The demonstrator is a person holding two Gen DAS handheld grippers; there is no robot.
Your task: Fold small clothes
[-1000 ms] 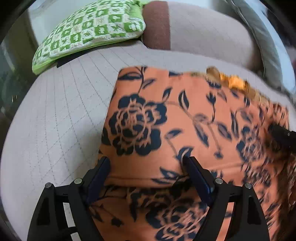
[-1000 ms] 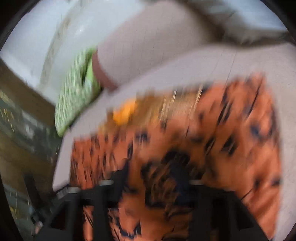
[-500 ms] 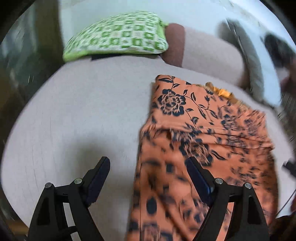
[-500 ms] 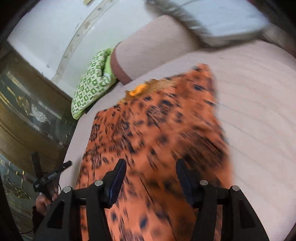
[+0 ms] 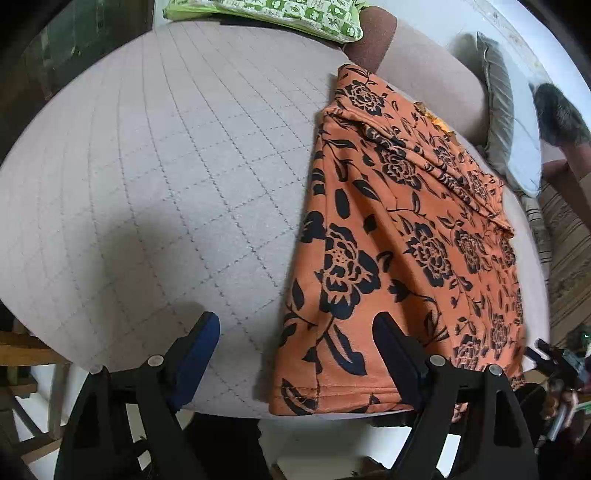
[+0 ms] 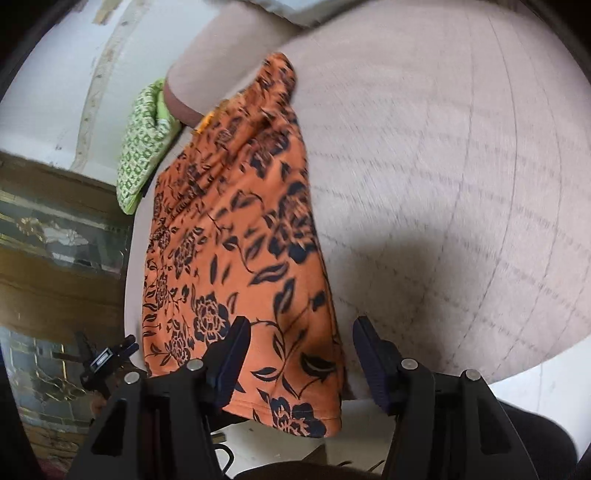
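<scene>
The orange floral garment [image 5: 402, 236] lies flat as a long folded strip on the quilted bed [image 5: 147, 166], its near hem at the mattress edge. Left gripper [image 5: 295, 354] and right gripper [image 6: 297, 356] hover above that hem, fingers released, grasping nothing; the right's have just been widening. Judged stage: between folds. Next move calls for gripping both near corners and carrying them toward the far end.

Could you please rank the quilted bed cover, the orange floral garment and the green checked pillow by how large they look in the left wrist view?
1. Quilted bed cover, largest.
2. Orange floral garment.
3. Green checked pillow, smallest, though it is farthest from the camera and cut off by the frame, so its real size is unsure.
</scene>
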